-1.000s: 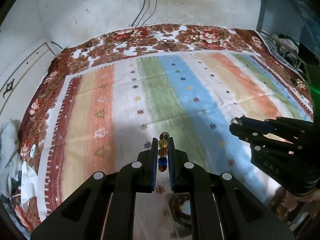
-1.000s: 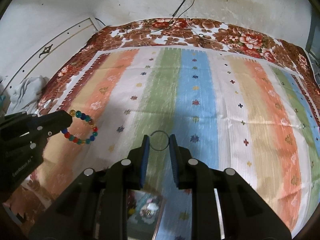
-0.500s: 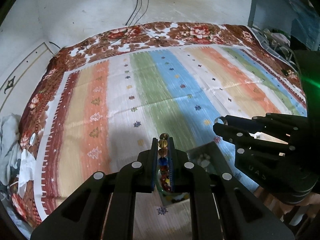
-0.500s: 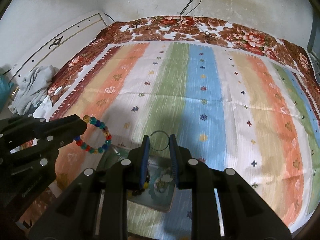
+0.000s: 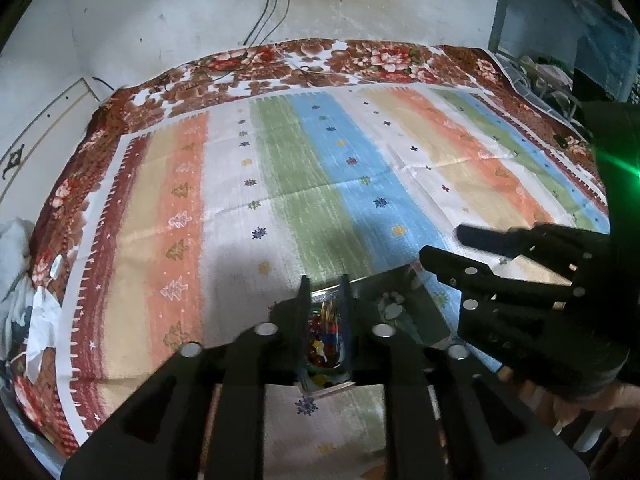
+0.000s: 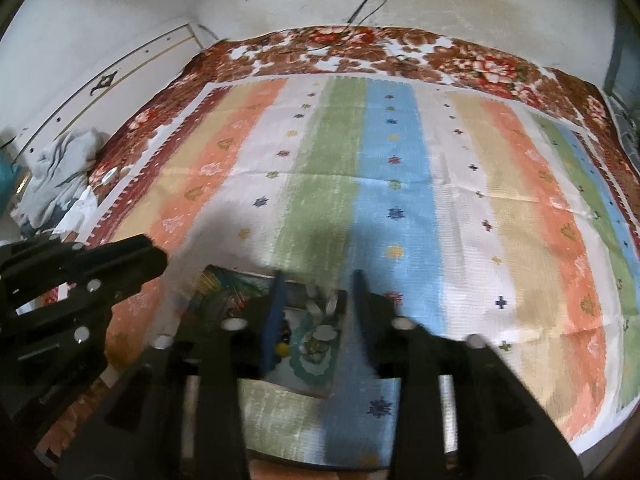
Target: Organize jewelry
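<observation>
My left gripper [image 5: 324,282] hangs over an open compartment box [image 5: 434,320] on the striped cloth, its jaws opening. The coloured bead bracelet [image 5: 323,340] shows low between the fingers, blurred, down in the box's left compartment and free of the pads. My right gripper [image 6: 319,275] is over the box [image 6: 240,274] too, jaws opening, with no ring between the pads. Under it lie pale small pieces [image 6: 320,334] in the right compartment. Each gripper shows in the other's view: the right gripper [image 5: 440,244] and the left gripper [image 6: 158,258].
The striped cloth [image 6: 400,200] covers a floral blanket [image 5: 360,60] on a bed. Cables [image 5: 272,8] hang down the far wall. Crumpled clothes [image 6: 60,168] lie off the left edge. A person's hand [image 5: 580,404] holds the right gripper.
Both grippers' jaws have spread. The bead bracelet has left the left fingertips and the thin ring has left the right ones. The box has come further into view under both grippers.
</observation>
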`<state>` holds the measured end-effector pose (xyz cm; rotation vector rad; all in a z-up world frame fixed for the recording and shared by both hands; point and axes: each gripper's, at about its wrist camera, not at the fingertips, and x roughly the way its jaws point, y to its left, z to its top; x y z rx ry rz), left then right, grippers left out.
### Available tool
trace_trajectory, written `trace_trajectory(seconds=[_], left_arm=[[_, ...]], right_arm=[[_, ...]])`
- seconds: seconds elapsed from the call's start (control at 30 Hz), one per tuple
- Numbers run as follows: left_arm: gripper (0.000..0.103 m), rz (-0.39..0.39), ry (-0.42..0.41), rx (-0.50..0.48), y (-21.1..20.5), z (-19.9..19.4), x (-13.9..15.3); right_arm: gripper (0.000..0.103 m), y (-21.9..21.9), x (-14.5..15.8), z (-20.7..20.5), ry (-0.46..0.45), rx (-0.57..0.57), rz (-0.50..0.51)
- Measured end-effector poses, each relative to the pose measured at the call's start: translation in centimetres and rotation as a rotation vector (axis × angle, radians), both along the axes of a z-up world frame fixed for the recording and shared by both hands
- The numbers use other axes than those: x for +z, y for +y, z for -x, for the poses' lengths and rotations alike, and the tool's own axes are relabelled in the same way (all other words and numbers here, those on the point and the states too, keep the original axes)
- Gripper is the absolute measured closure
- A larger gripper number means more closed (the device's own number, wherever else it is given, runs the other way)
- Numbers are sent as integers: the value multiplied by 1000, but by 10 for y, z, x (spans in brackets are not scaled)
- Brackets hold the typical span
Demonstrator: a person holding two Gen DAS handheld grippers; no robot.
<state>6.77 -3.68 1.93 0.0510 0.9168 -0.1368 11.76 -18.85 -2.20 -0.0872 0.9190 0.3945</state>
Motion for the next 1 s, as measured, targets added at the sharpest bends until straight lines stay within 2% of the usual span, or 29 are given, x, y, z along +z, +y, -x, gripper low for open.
trace_trajectory(seconds=[0.13,0.17,0.23,0.3,0.33,0.4,0.57,0.67,0.8,1.0], left_arm=[[67,9,-10,12,3,7,2],[59,11,-15,10,2,11,2],[54,12,-15,5,2,16,0],[44,12,-15,10,3,20,-1],[43,10,-18,12,3,22,-2],[33,8,-27,23,5,27,-3],[18,13,-57,34,9,41,-7],[12,47,-91,31,14,49,-9],[9,78,-128,39,18,55,-12],[6,30,-234,31,16,67,-16]], right_arm=[[48,-16,2,7,-45,-41,18],[46,-19,2,9,-52,-45,19],[42,-25,-1,11,-55,-50,18],[39,-30,-3,13,-51,-52,14],[38,-32,-3,16,-54,-54,10],[34,-35,-2,20,-64,-56,4],[26,-40,-5,30,-88,-55,2],[20,-40,-9,35,-95,-41,5],[16,-42,-13,42,-108,-30,-2],[13,-43,-16,52,-132,-21,-18]])
